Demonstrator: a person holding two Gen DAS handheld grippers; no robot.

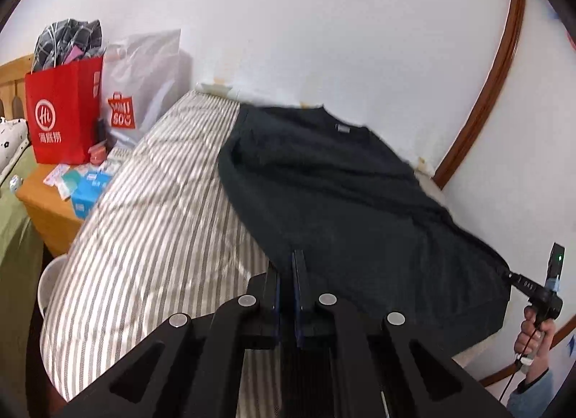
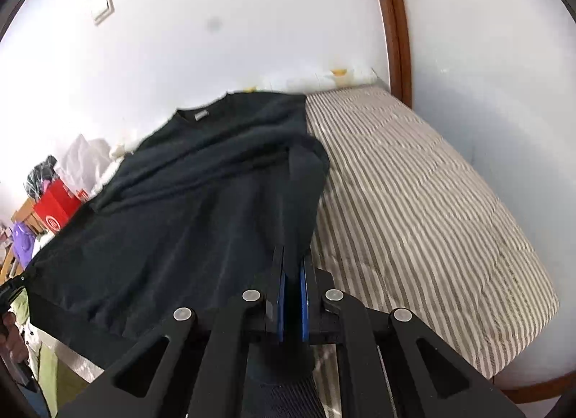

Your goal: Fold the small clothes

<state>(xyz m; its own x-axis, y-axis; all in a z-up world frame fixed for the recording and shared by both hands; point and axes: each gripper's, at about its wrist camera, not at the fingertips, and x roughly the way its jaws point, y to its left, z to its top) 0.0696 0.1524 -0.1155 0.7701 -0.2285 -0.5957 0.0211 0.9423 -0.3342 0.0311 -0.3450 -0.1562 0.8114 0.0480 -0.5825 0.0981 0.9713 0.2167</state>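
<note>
Closest to each lens, black linkage arms and blue pads. Left hand-held gripper (image 1: 288, 274): pads pressed together, pinching the near hem of the black sweatshirt (image 1: 342, 194) at its left corner. Right hand-held gripper (image 2: 293, 270): pads likewise closed, dark cloth caught between them, apparently the right hem corner or a bunched sleeve end; the fold of fabric there hides which. In the left wrist view the right unit also shows at the far hem corner, a hand (image 1: 536, 331) wrapped round its grip.

Sweatshirt lies face up on the striped bed (image 2: 414, 184), collar and neck label toward the wall, body spread across the mattress, near hem lifted off the edge between the two grips. One sleeve is doubled over the body on the right side.

Handling, as a judgement: soft, limp knit, moderately light, no stiffness; it sags between the holds and will drape wherever it is not supported. Not slippery, not fragile. Best taken at the hem corners, then at the shoulders, keeping tension across the width so the fold line stays straight.

Count: one sweatshirt, two grippers, one bed. Beyond, on a wooden bedside table (image 1: 46, 209): one red paper bag (image 1: 64, 112), one white plastic bag (image 1: 144, 76), several small packets.
</note>
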